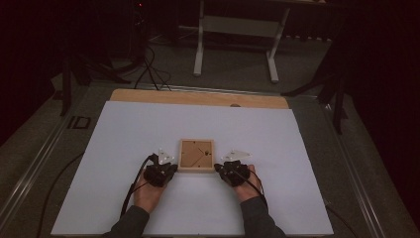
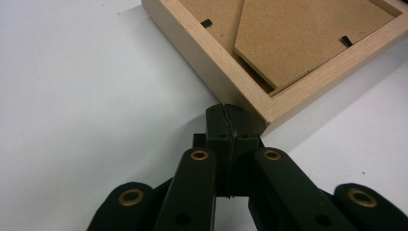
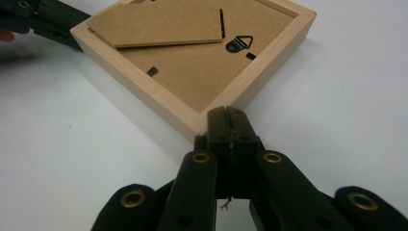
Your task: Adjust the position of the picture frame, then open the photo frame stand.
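Note:
A small square wooden picture frame [image 1: 196, 155] lies face down on the white sheet, its brown backing board and black hanger showing. My left gripper [image 1: 172, 167] is shut, with its closed tips at the frame's near left corner [image 2: 267, 120]. My right gripper [image 1: 218, 167] is shut too, its tips against the near right corner [image 3: 202, 126]. In the left gripper view the closed tips [image 2: 230, 124] press at the corner with nothing between them. The right gripper view has its tips [image 3: 230, 126] the same way, with the left gripper [image 3: 57, 26] beyond the frame [image 3: 192, 67].
A white sheet [image 1: 148, 129] covers most of the wooden table [image 1: 198, 98]. Cables trail from both grippers toward the near edge. Beyond the table stand a white desk frame [image 1: 237, 39] and dark stands on a grey floor.

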The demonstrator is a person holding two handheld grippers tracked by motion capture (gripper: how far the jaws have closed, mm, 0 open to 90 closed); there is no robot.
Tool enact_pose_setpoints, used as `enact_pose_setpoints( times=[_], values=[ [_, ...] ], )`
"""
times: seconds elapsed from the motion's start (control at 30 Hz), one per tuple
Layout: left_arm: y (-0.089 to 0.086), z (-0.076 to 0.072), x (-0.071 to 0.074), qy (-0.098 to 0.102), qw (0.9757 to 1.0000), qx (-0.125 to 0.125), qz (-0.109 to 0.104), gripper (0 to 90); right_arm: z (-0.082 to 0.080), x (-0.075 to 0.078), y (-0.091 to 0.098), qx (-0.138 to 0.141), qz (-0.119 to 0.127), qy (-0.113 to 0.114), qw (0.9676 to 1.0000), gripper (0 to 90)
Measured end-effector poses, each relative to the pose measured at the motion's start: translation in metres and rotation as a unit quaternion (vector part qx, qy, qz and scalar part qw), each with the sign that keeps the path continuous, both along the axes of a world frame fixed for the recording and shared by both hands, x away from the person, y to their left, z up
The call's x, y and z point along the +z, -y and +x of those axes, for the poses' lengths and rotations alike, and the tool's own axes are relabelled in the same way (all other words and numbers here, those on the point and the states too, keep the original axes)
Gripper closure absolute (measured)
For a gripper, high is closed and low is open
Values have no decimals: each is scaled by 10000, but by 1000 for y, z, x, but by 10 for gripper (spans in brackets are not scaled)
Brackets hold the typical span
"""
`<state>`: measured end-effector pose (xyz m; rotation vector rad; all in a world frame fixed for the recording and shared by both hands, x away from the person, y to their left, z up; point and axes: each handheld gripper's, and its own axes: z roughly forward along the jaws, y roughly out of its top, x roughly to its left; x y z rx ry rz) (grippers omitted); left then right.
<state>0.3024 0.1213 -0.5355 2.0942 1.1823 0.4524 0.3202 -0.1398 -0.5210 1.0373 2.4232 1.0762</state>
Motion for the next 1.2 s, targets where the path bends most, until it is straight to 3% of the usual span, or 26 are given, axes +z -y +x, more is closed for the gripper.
enact_pose_setpoints(
  times=[0.13,0.2,0.4,0.63,0.73,0.93,1.2],
  values=[
    [-1,0,1,-41,10000,3,0,897,2,-1,0,22,32,2,10000,899],
    [-1,-1,1,9,9999,59,99,859,2,-1,-1,-11,43,31,10000,879],
    [-11,0,7,87,9998,195,-41,803,3,1,1,-160,-85,230,9996,861],
    [-15,-4,14,209,9992,126,-318,594,2,7,1,-174,70,432,9989,863],
    [-13,-6,18,278,9990,67,-352,559,1,8,-1,-107,101,482,9987,868],
    [-11,-7,21,197,9989,7,-421,513,0,7,-5,33,202,480,9986,899],
    [-6,-11,29,210,9986,-153,-472,516,1,4,-8,93,255,416,9988,900]
  ],
)
